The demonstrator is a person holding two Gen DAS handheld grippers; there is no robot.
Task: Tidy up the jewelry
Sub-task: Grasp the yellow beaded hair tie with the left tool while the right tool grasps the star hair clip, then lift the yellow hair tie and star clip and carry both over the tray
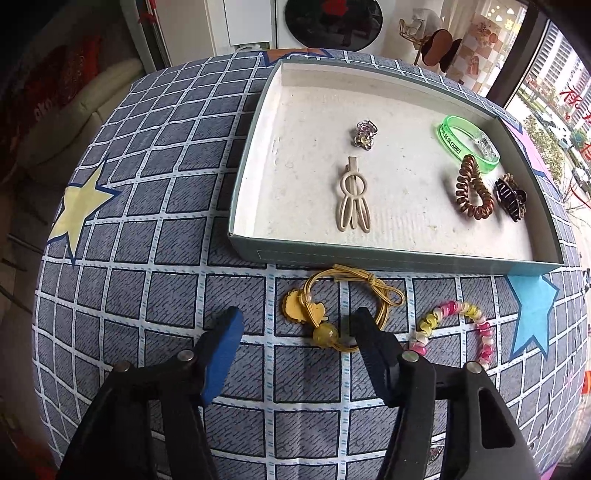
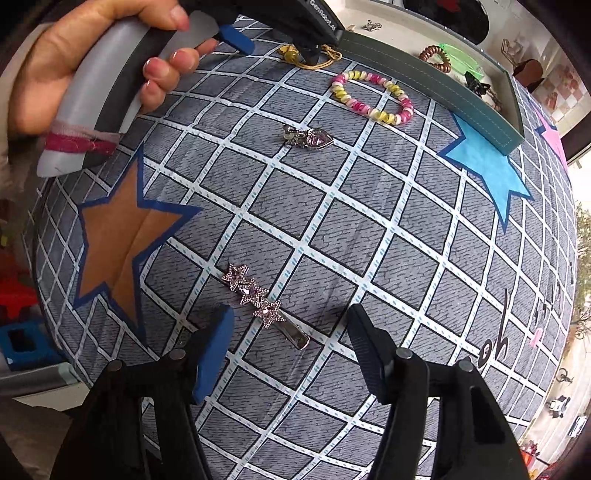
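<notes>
Right wrist alone shows star clip (image 2: 265,305), seemingly untouched.

box wall (image 1: 388,258) blocks just beyond the gold hair tie (image 1: 347,306). pink-yellow bracelet (image 1: 458,328) crowds its right; cloth (image 1: 147,221) left is open.

The left wrist view is taken from low over the desk (image 1: 147,221), looking forward and down between the open fingers of the left tool (image 1: 295,325) toward the tray (image 1: 388,254), which is seen close and from its near wall. The right wrist view is set farther back and to the side, facing across the desk between the fingers of the right tool (image 2: 291,321). Both views share the pink and yellow bracelet (image 1: 458,328) (image 2: 373,98), the gold hair tie (image 1: 347,306) (image 2: 314,59) and the tray's near wall (image 2: 424,77). The left tool (image 2: 273,33) itself is caught at the top of the right view.
</notes>
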